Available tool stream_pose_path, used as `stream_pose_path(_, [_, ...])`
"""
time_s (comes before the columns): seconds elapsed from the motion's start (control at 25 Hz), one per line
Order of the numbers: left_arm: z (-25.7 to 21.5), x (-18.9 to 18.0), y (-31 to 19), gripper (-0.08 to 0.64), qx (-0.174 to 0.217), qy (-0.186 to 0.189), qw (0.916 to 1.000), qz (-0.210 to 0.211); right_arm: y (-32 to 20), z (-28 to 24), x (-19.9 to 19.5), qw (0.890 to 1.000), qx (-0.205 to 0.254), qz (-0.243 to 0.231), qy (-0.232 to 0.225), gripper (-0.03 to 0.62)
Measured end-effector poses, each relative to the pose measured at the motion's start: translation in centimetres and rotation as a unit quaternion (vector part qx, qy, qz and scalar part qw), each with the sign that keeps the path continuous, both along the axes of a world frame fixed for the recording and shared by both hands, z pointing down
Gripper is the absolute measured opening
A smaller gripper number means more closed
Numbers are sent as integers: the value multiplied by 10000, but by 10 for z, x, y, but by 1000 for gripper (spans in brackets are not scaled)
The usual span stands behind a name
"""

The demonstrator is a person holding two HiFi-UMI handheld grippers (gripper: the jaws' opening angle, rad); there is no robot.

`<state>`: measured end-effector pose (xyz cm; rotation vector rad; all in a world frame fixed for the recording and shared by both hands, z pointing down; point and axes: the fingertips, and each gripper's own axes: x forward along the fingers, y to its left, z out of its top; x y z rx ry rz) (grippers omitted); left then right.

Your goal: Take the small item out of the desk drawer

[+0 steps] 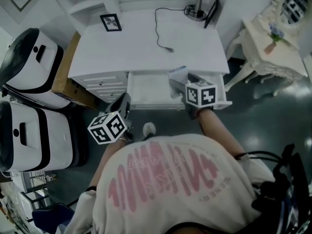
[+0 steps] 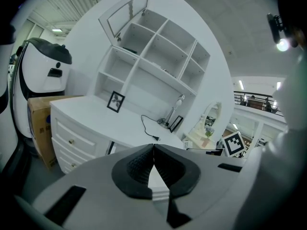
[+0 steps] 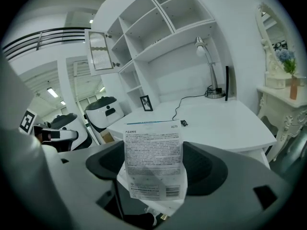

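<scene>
Packet with a printed sheet (image 3: 152, 143) is pinched in the right tongs (image 3: 153, 150), just over the open desk drawer (image 1: 146, 89). Left tongs (image 2: 153, 150) are pressed together on nothing. Best to squeeze firmly and lift slowly, since this thin packet may slip.

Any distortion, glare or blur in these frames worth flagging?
Head view: dim and soft throughout. Left gripper view: strong fisheye bending the shelves, dark corners, a light glaring top right. Right gripper view: same fisheye; packet print too fine to read.
</scene>
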<state>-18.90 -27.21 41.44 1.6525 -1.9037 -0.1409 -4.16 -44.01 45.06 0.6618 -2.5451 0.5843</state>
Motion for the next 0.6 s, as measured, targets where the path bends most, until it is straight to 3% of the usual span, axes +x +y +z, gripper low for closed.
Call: stream_pose_path(0.6, [2, 10, 10, 29, 7, 2, 10000, -87, 7, 0, 8, 10000, 40, -63, -20, 397])
